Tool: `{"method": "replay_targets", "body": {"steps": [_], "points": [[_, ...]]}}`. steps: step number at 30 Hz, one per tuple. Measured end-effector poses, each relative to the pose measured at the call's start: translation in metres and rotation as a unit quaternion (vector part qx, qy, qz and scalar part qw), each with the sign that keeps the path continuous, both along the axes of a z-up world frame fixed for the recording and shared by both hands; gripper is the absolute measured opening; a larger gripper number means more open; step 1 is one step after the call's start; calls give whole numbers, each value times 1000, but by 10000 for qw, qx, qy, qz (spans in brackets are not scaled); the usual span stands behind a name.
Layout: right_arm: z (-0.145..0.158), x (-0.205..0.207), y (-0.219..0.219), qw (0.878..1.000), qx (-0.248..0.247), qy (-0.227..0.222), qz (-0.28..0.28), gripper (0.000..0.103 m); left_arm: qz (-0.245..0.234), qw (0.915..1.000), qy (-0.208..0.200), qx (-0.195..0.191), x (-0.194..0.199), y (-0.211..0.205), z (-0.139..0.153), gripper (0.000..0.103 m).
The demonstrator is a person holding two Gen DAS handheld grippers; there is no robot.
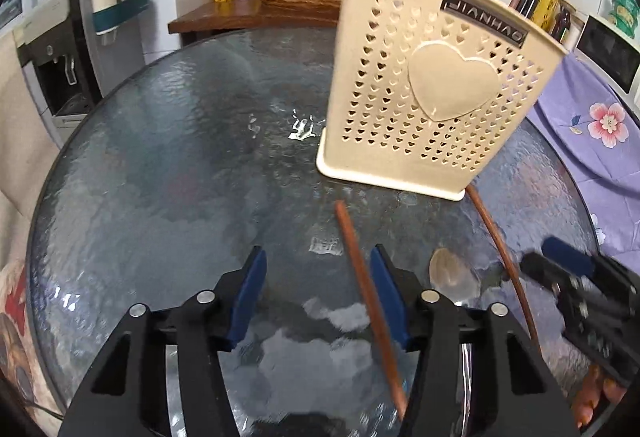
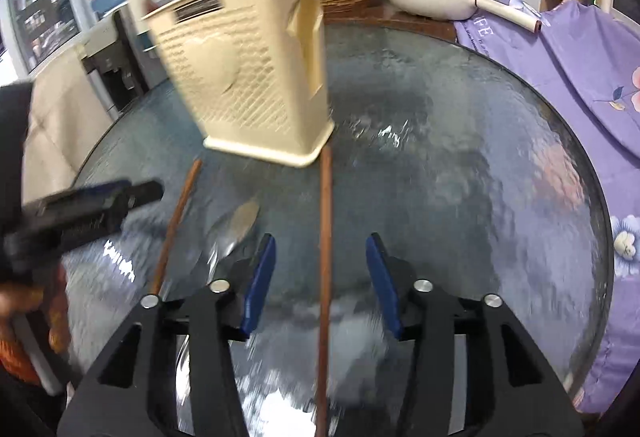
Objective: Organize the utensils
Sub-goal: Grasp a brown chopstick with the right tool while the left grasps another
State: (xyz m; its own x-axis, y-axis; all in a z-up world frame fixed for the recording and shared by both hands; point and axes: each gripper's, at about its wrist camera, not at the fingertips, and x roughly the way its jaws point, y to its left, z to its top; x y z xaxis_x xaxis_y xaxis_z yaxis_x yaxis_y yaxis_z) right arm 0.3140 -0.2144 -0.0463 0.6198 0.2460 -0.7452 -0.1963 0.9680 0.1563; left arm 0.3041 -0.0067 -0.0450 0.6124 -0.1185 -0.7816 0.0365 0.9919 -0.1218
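On the round rippled-glass table (image 2: 480, 157), 2 brown wooden chopsticks lay lengthwise: one chopstick (image 2: 325, 257) ran centrally between the empty, wide-open right gripper (image 2: 321, 277), another (image 1: 370, 301) beside the equally open, empty left gripper (image 1: 318, 297), at lower centre.

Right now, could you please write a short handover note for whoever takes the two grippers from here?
Left gripper: open, empty, low over the glass table, one wooden chopstick lying between its fingers.
Right gripper: open, empty, the other chopstick lying between its fingers, not clamped.
Beige utensil holder stands on the table beyond both chopsticks; some brown wooden handles already stick out of its top.
A metal spoon lies on the glass between the two chopsticks.
Left to do: both chopsticks and the spoon into the holder.
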Motion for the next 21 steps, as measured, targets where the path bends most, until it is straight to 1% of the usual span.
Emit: {"method": "replay_targets", "body": {"steps": [2,4,7,10,12,14,16,19,21], "points": [[-4,20,0,9999,83,90,-13,42,-68,9999,118,-11,7,-5,-5,47],[-8,33,2,9999,44,136,-20,38,-94,9998,200,30,12,-8,-10,45],[-12,48,10,9998,-87,131,102,35,-100,9997,160,153,13,-10,-13,43],[-17,59,16,9995,-244,151,109,31,-99,9995,145,244,15,-11,-14,38],[-20,62,19,9993,-293,164,154,30,-96,9993,106,339,17,-14,-15,35],[-21,64,23,9987,-447,108,200,28,-93,9990,62,437,17,-15,-16,34],[-22,64,29,9974,-679,44,252,24,-74,9988,32,486,17,-17,-16,31],[-22,63,34,9967,-743,21,315,16,-52,9982,0,599,15,-21,-17,25],[-22,60,39,9958,-833,-11,371,11,-36,9982,-9,603,14,-20,-16,20]]}}
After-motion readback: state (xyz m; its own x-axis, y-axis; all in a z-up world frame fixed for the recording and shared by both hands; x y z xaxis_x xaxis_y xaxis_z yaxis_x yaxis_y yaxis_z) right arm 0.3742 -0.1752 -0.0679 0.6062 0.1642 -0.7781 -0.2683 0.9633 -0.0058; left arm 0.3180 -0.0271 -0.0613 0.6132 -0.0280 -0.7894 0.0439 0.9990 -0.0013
